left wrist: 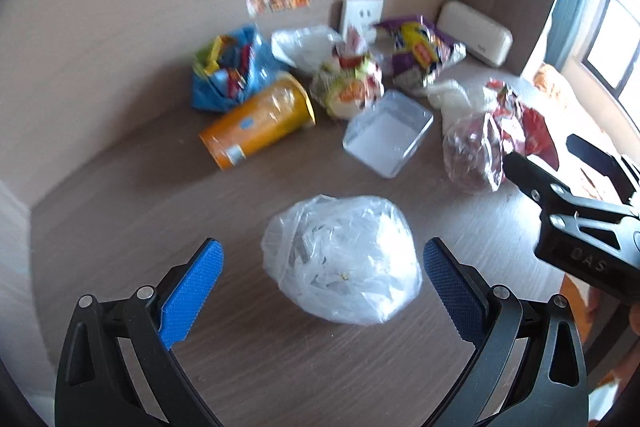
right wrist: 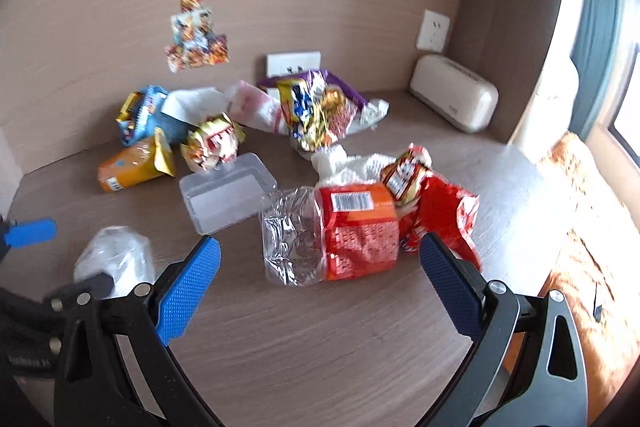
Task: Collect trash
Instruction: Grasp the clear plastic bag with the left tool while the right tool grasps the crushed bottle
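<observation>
Black left gripper (left wrist: 322, 291), right gripper (right wrist: 320, 283); blue textured fingers (left wrist: 192, 295).

Both wrist views look down (closely) at one littered table (left wrist: 120, 187).

Plastic bag (left wrist: 342, 259) lies on table (left wrist: 280, 367), before tray (left wrist: 386, 133) and wrappers (left wrist: 346, 85).

Daylight pours in from the window (left wrist: 612, 39) on the right — blown out to white there. Both views are softly motion-blurred, with fisheye bending and dark corners; glare streaks the surface (right wrist: 516, 179).
</observation>
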Demonstrator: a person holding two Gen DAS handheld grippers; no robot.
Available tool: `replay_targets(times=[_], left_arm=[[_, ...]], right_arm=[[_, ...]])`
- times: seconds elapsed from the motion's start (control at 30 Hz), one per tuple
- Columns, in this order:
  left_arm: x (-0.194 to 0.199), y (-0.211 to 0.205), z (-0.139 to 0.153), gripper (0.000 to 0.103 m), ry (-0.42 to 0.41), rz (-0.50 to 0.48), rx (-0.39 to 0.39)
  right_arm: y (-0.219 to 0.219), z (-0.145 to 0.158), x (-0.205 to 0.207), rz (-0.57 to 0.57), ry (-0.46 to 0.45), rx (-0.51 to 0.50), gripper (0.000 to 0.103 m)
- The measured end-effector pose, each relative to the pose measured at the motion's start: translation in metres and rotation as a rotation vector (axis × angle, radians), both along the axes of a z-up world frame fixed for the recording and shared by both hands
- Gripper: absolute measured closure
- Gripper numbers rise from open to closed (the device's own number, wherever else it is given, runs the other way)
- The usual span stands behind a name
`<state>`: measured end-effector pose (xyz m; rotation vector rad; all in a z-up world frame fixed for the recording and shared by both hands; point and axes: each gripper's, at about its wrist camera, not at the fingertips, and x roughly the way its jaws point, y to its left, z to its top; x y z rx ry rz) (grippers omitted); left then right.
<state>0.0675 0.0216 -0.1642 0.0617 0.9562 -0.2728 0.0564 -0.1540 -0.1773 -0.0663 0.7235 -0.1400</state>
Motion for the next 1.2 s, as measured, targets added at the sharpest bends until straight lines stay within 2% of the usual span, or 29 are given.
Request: replay_targets(times=[0.13, 0.3, 0.4, 0.47, 0.63, 0.77, 0.83, 0.93, 1.0, 1.03, 1.1, 1.2], left_arm=[[0.011, -0.001, -0.013, 0.005, 0.014, -0.036, 0.014], [0.023, -0.006, -0.021, 0.005, 0.023, -0.078, -0.018], [0.025, -0.014, -0.024, 0.005, 0.02, -0.109, 0.002], [0.024, -0.016, -0.024, 0.005, 0.013, -0.123, 0.017], [0.027, -0.018, -0.026, 0.005, 0.024, -0.138, 0.001], [0.03, -0.013, -0.028, 0.005, 0.04, -0.13, -0.019], [0.032, -0.011, -0.03, 0.005, 0.051, -0.125, -0.029], [0.032, -0.011, -0.033, 0.008, 0.06, -0.128, -0.025], [0.032, -0.012, -0.035, 0.027, 0.068, -0.141, -0.025], [0.031, -0.014, -0.035, 0.031, 0.056, -0.14, -0.009], [0.03, -0.02, -0.035, 0.048, 0.039, -0.158, 0.021], [0.029, -0.025, -0.034, 0.055, 0.037, -0.166, 0.025]], right_arm=[[0.006, -0.015, 0.013, -0.054, 0.017, -0.017, 0.004], [0.007, -0.029, 0.029, -0.132, 0.026, -0.068, 0.004], [0.003, -0.033, 0.038, -0.182, 0.033, -0.054, 0.004], [0.002, -0.035, 0.042, -0.184, 0.034, -0.083, 0.004], [-0.003, -0.036, 0.049, -0.079, 0.035, -0.164, 0.004], [-0.011, -0.041, 0.055, -0.013, 0.056, -0.158, 0.004], [-0.016, -0.045, 0.059, 0.01, 0.085, -0.124, 0.004], [-0.018, -0.046, 0.06, 0.034, 0.07, -0.125, 0.004], [-0.019, -0.046, 0.058, 0.04, 0.059, -0.114, 0.006], [-0.018, -0.045, 0.057, 0.049, 0.055, -0.102, 0.006], [-0.018, -0.045, 0.054, 0.06, 0.047, -0.102, 0.007], [-0.017, -0.045, 0.048, 0.065, 0.03, -0.095, 0.007]])
